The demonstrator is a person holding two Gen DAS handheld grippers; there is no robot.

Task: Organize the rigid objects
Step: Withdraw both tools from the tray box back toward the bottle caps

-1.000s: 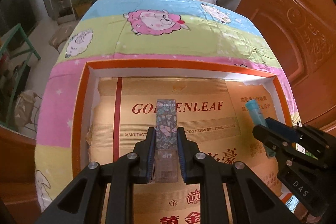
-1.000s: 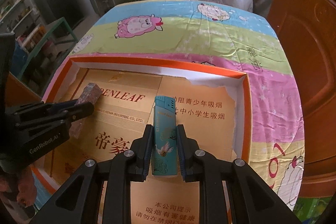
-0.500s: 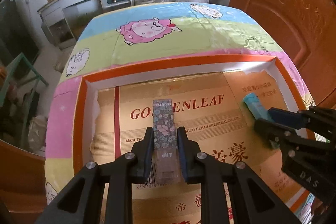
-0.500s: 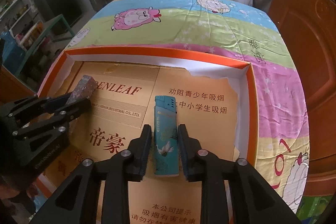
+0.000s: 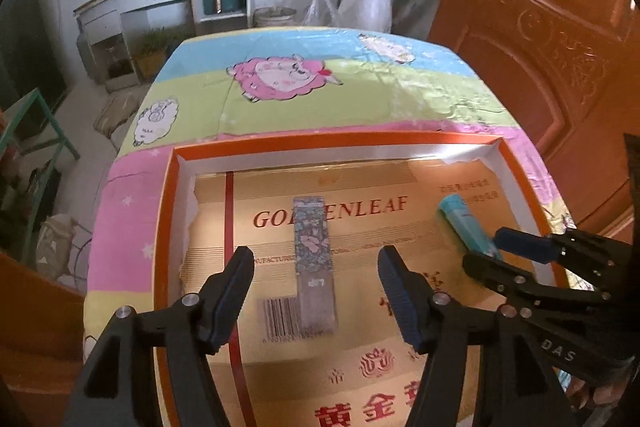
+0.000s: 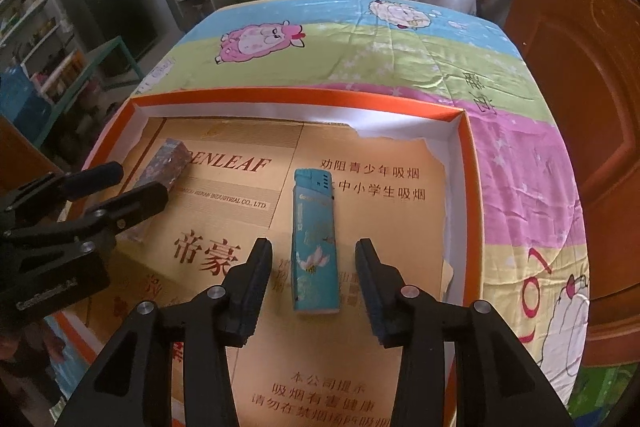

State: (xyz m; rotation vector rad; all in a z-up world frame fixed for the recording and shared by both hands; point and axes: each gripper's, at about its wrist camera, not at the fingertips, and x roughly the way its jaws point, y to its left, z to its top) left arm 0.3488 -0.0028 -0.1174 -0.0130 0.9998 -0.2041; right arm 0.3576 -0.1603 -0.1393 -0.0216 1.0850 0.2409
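- Your left claw: two black arms with dark blue pads, spread wide. The jaws have just been opening; the floral box lies between them, and neither pad touches it.
- Slim rectangular box with a dark floral print: released, lying flat on the tray floor across the red "GOLDENLEAF" lettering, its long side running away from you. A printed barcode sits just beside its near left corner. In the right wrist view it shows at the left of the tray, partly behind your left claw.
- Shallow cardboard tray with an orange rim and white inner walls: it rests on the cloth-covered desk. Its floor is lined with tan carton board printed in red Latin and Chinese characters. The lining is torn along its far right edge.
- Teal plastic lighter with a flower and bird print: lying flat on the carton board in the right half of the tray, its metal-capped end pointing away from you. It lies well apart from the floral box.
- Your right claw: black arms, dark blue pads, jaws partly spread. They have just been opening; the lighter's near end sits between them with a clear gap on each side, so nothing is gripped.
- Striped cartoon-sheep cloth in blue, green, pink and yellow: it covers the desk beyond and around the tray.
- Carved brown wooden door: it stands at the far right, past the desk's edge.
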